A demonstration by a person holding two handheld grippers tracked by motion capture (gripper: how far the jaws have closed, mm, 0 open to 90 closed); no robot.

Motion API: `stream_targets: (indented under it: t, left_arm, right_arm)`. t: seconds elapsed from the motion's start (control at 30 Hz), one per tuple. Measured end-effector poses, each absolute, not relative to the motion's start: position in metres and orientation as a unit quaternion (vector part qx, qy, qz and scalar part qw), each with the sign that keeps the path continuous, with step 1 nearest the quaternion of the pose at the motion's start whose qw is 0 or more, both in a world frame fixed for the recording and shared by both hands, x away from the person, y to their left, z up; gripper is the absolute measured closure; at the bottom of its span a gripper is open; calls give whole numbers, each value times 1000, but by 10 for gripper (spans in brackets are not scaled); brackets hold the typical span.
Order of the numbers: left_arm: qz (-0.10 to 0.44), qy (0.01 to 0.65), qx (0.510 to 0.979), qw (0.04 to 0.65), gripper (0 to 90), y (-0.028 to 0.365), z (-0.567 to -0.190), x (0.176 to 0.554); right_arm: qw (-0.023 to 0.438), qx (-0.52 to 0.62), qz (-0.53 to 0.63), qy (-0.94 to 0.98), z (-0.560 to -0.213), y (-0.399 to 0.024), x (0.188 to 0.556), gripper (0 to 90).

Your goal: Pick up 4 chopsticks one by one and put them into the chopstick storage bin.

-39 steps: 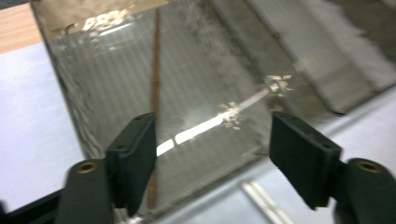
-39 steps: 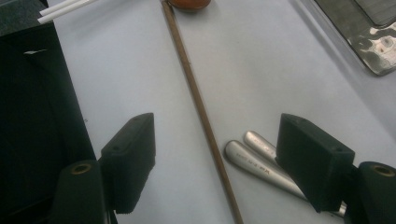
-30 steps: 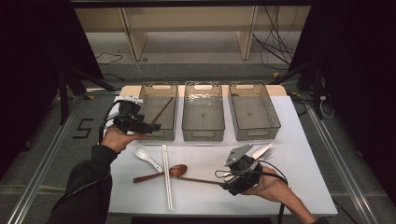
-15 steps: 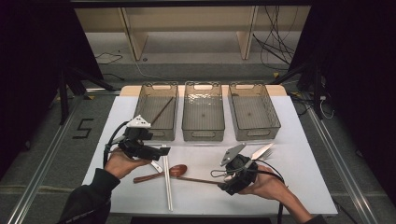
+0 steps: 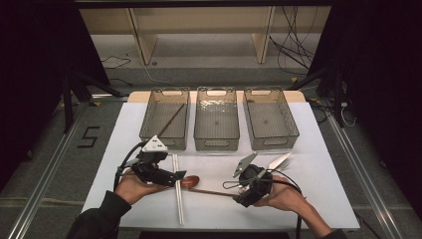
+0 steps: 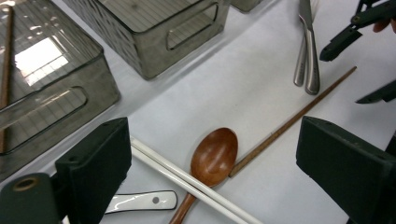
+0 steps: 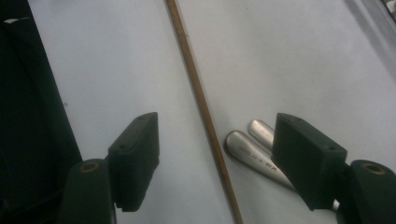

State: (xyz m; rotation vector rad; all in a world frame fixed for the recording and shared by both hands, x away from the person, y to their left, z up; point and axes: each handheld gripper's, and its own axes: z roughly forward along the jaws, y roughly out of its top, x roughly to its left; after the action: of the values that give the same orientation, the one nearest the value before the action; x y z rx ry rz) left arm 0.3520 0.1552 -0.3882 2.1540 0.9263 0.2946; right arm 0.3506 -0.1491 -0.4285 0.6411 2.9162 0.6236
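High view: left hand-held gripper (image 5: 180,175) over the wooden spoon (image 5: 189,181) and white chopsticks (image 5: 177,191) on the counter (image 5: 318,149); left gripper view: jaws released, just opened wider, spoon between them untouched; right gripper view: right hand-held gripper (image 7: 215,156) released, jaws just narrowing astride the brown chopstick (image 7: 201,105) beside steel handles (image 7: 254,154).

White tabletop (image 5: 318,199); three smoke-grey translucent plastic bins (image 5: 216,124) with a fine grid pattern on their floors. Glossy reddish-brown wooden spoon (image 6: 215,156), lighter brown wooden chopstick (image 7: 201,105), pair of plain white chopsticks (image 6: 187,179), white ceramic spoon handle (image 6: 140,201). Silver metal cutlery handles (image 7: 254,156) (faint engraved lettering), matte black gripper jaws.
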Motion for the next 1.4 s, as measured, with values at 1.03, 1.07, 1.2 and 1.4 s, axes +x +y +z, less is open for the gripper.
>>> stream_targets:
  t: [1.03, 1.07, 1.2, 1.4]
  left_arm:
    - [114, 322, 865, 368, 88, 148, -397, 327]
    - [114, 321, 865, 368, 87, 148, -397, 327]
    - [114, 321, 865, 367, 87, 149, -397, 328]
    - [115, 321, 866, 367, 87, 149, -397, 328]
  right_arm:
    - [20, 177, 132, 975, -453, -127, 362, 729]
    - [20, 177, 132, 975, -453, -127, 362, 734]
    - [19, 174, 129, 976, -454, -126, 363, 750]
    - [22, 171, 125, 977, -455, -124, 364, 771]
